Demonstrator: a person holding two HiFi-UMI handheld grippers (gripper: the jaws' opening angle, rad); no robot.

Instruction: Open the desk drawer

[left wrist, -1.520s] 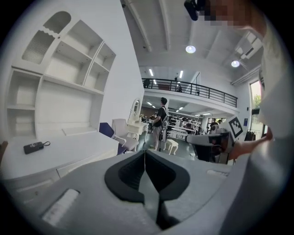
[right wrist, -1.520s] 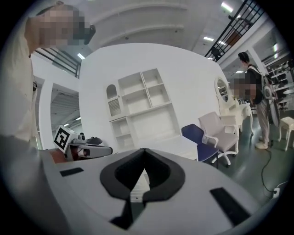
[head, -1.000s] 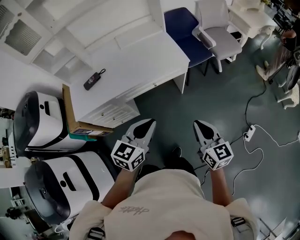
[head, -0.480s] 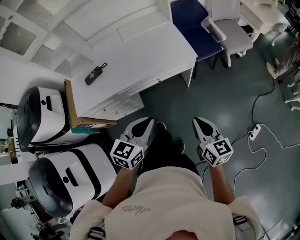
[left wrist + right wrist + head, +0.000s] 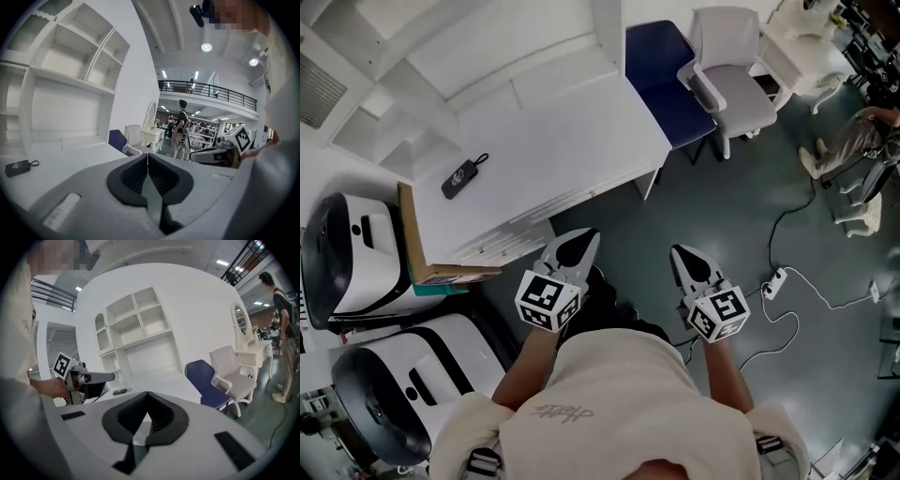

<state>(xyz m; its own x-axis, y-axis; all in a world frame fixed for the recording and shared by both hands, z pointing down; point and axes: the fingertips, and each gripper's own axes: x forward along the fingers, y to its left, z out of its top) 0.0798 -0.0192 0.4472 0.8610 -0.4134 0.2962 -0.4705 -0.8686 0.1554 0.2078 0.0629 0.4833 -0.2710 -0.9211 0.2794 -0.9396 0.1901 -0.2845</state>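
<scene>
We see the left gripper point(image 5: 587, 237) with its jaws pressed together, the tips touching, and nothing is between them. The right gripper point(image 5: 676, 252) has its jaws closed in the same way, and it also holds nothing. Both hang over the dark floor point(image 5: 722, 206), side by side but apart, and they point toward the white desk point(image 5: 553, 122). The drawer point(image 5: 504, 244) sits under the near edge of the desk, at its left end, and it looks closed. The left gripper is near it but does not touch it. On the desk lies a small black device point(image 5: 457, 178). A blue chair point(image 5: 661, 66) stands beside the right end of the desk.
</scene>
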